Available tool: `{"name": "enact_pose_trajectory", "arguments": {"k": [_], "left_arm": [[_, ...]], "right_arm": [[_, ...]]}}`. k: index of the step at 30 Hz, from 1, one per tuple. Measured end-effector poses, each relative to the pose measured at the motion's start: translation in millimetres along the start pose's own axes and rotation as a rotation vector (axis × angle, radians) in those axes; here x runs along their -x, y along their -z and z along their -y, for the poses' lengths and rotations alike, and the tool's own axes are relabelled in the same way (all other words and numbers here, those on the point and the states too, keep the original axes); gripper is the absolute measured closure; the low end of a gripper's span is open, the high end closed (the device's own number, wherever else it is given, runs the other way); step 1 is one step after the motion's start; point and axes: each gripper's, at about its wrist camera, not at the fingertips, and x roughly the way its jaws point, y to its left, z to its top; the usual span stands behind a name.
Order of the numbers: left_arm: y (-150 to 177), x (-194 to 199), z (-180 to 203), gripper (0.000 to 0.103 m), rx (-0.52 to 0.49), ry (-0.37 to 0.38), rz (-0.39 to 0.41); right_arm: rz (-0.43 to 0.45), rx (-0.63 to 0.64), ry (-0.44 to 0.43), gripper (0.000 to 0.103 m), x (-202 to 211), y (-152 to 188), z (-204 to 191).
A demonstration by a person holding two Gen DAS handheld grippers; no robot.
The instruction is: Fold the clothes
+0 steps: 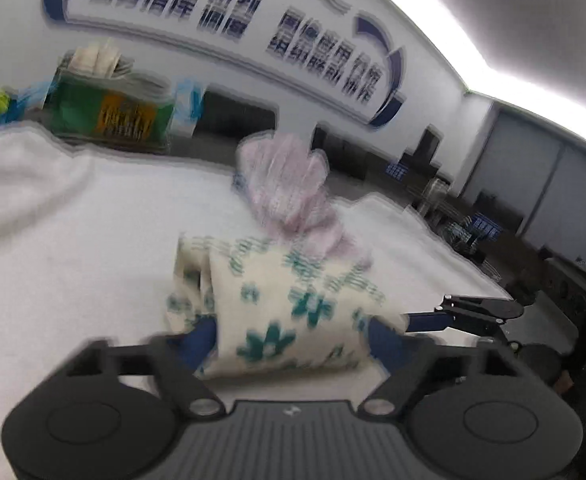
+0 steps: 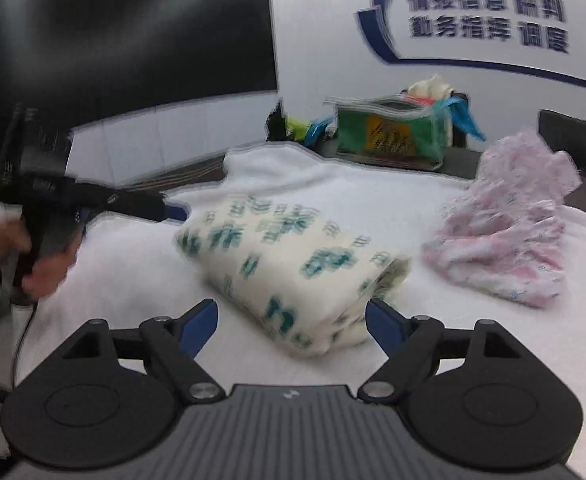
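The folded floral cloth (image 2: 289,276) lies mid-bench on the white cover (image 2: 493,340), a soft, light bundle (it would slump if pinched at one corner), best taken along its thick folded edge. The left tongs (image 1: 293,334) sit half open with the cloth between the fingers; whether they press on it I cannot tell. The right tongs (image 2: 291,322) stand wide, holding nothing. A crumpled pink garment (image 2: 505,232) waits toward the right edge; a green bag (image 2: 389,136) stands at the far edge. Open cover lies nearer.
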Motion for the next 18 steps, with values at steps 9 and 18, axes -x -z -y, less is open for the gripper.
{"name": "enact_pose_trajectory", "arguments": {"k": [9,18], "left_arm": [[8,0,-30,0.099,0.209,-0.002,0.013],[-1,43,15,0.027,-0.098,-0.095,0.103]], "right_arm": [[-0.064,0.007,0.100,0.098,-3,-17,-1],[0.033,0.290,0.230,0.042,39,-7,-16]]}}
